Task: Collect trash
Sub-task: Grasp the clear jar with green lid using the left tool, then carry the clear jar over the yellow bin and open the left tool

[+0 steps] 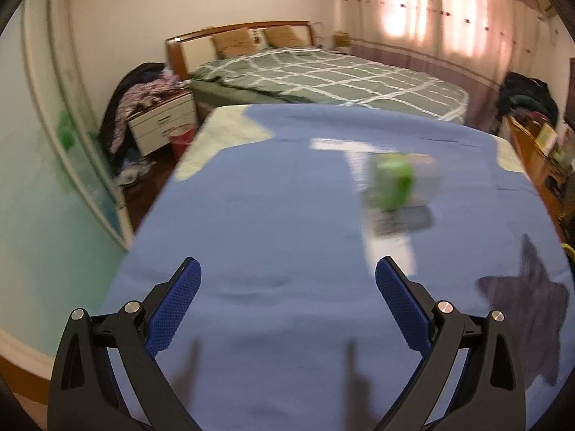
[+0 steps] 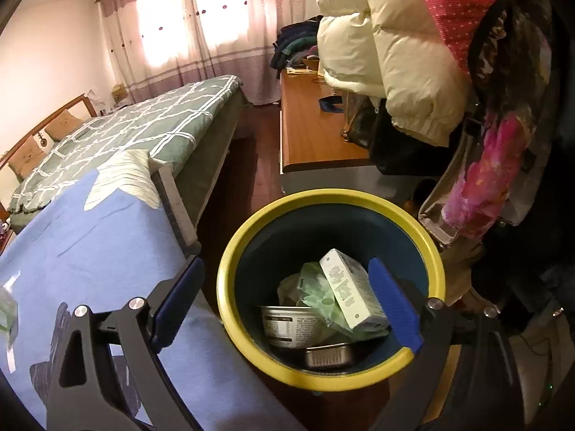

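Note:
My left gripper point(image 1: 287, 273) is open and empty above the blue cloth point(image 1: 273, 201) on the table. A blurred green and clear piece of packaging point(image 1: 393, 183) lies ahead to the right, over a dark card and white paper strips. My right gripper point(image 2: 285, 273) is open and empty above a yellow-rimmed dark blue bin point(image 2: 230, 251) on the floor. In the bin lie a white carton point(image 2: 350, 296), a green plastic bag point(image 2: 316, 294), a white tub point(image 2: 289, 325) and a metal tin point(image 2: 329, 355).
A bed with a green checked cover point(image 1: 323, 75) stands beyond the table. A nightstand point(image 1: 161, 125) piled with clothes and a red bucket point(image 1: 181, 138) are at the left. A wooden cabinet point(image 2: 309, 129) and hanging coats point(image 2: 395, 54) stand by the bin. A dark star patch point(image 1: 532, 309) marks the cloth.

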A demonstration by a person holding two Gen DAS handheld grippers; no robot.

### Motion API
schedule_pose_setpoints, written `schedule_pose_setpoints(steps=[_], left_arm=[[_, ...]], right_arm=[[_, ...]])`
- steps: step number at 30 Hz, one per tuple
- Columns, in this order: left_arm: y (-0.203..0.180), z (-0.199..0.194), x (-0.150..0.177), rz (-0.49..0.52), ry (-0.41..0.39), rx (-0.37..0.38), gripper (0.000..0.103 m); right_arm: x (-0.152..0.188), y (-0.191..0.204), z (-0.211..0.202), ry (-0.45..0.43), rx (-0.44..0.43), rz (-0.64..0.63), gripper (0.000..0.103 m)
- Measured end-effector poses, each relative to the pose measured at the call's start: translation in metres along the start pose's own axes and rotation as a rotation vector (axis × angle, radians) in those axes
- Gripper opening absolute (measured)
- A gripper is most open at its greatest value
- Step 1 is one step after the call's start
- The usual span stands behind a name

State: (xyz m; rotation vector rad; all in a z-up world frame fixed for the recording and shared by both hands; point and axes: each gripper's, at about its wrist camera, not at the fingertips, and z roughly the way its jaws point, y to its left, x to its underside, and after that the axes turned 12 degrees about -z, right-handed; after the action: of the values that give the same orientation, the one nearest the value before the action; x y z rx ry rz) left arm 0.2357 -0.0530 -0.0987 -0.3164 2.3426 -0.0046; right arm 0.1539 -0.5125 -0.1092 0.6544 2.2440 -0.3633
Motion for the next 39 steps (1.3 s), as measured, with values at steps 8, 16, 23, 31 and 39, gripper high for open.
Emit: schedule_pose_setpoints(steps=[8,16,23,31,39], left_arm=[[-0.073,0.023,-0.019,0.001,0.053,0.057,0.096],[-0.103,0.063,-0.04,-0.025,0.069,0.025,0.096],[-0.113,0.086,-0.045,-0.005,0.068,-0.012,0.096],[-0.114,0.101,-0.046,0.008,0.093,0.026,0.071],[-0.13,0.079,-0.031,0.067,0.097,0.102,0.071]], right_arm=[[-0.001,0.0,0.001,-0.001,-0.043,0.007,0.09],[-0.001,0.001,0.001,-0.008,-0.061,0.004,0.09],[-0.001,0.002,0.001,-0.008,-0.068,0.006,0.091],[-0.001,0.002,0.001,-0.008,-0.068,0.008,0.091],[0.0,0.001,-0.005,-0.028,-0.066,-0.013,0.091]])
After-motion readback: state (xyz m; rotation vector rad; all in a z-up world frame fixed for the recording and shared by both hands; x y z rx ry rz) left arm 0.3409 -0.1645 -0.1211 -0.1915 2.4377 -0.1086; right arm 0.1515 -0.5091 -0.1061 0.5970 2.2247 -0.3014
